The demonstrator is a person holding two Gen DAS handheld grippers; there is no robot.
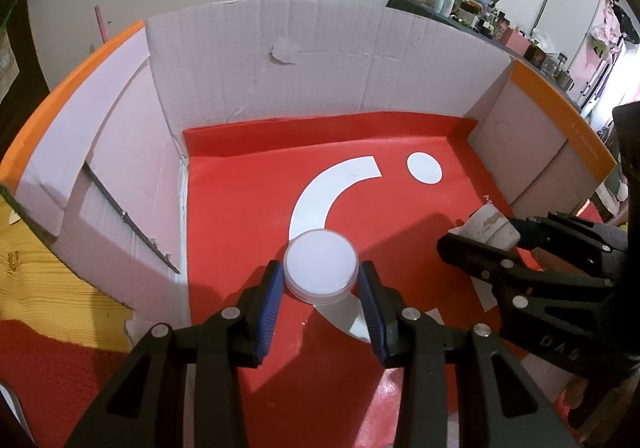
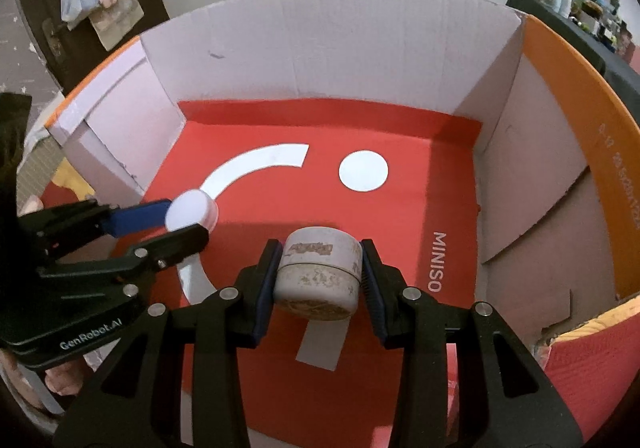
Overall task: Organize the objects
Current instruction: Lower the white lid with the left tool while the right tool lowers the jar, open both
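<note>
My left gripper (image 1: 320,284) is shut on a round white lidded container (image 1: 320,268), held above the red floor of a cardboard box (image 1: 260,60). The container also shows in the right wrist view (image 2: 190,210), with the left gripper (image 2: 186,222) at the left. My right gripper (image 2: 320,272) is shut on a worn off-white jar (image 2: 318,274) with peeling label, over the box floor. In the left wrist view the jar (image 1: 490,228) and right gripper (image 1: 486,234) sit at the right.
The box has white inner walls, orange outer edges (image 2: 568,96) and a red liner with a white arc, a white dot (image 2: 363,170) and MINISO lettering (image 2: 436,262). A wooden surface (image 1: 44,288) lies left of the box. Cluttered shelves (image 1: 492,16) stand behind.
</note>
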